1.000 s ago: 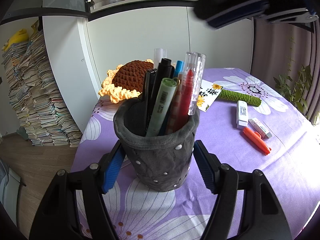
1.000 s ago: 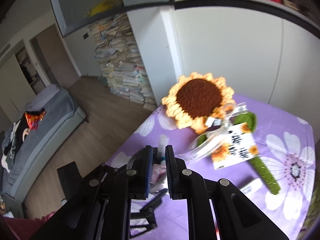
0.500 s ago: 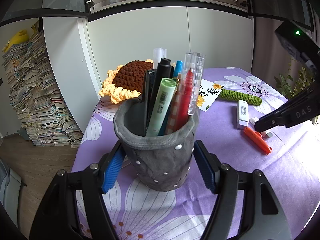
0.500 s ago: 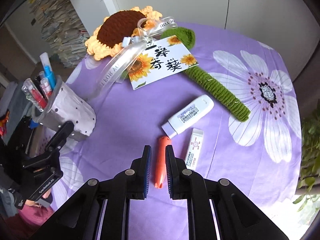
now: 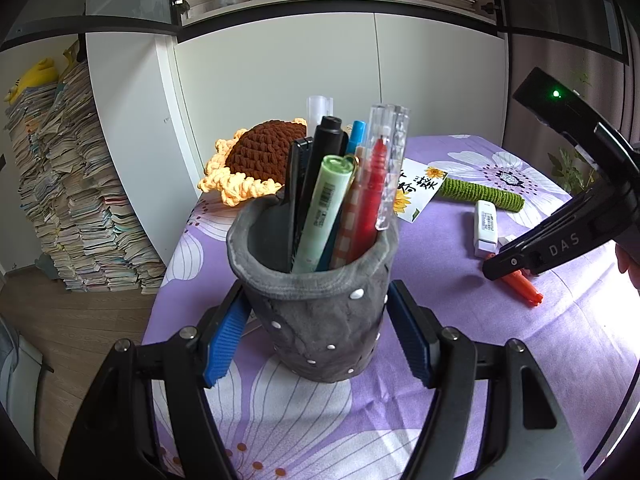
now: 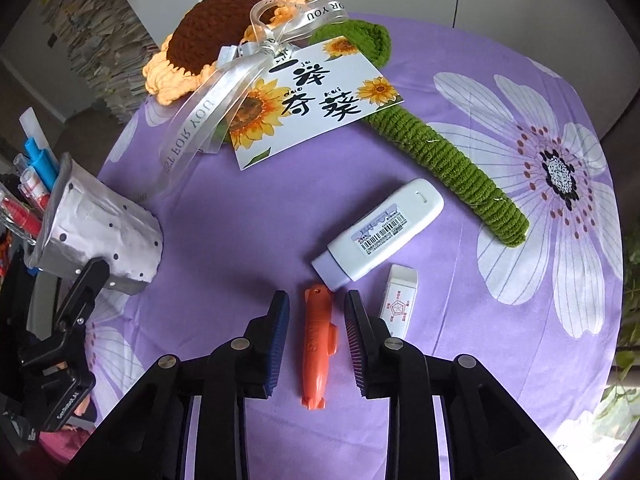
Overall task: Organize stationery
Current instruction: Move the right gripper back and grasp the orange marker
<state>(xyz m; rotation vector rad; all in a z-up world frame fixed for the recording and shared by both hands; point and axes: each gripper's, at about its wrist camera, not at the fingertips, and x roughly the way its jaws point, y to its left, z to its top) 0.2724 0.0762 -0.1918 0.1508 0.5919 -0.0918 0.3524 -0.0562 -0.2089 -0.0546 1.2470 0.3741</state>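
Right claw (image 6: 316,344), jaws opening, straddles orange plastic pen (image 6: 318,348); closing could knock white correction-tape case (image 6: 378,230) touching its tip.

Both grippers are black plastic tongs: the left gripper (image 5: 318,334) and the right gripper (image 6: 316,344) each carry ribbed blue pads (image 6: 279,340) inside the fingers and silver screws behind them. White "DAS" lettering marks one arm; a green light, possibly a status lamp, glows above it.
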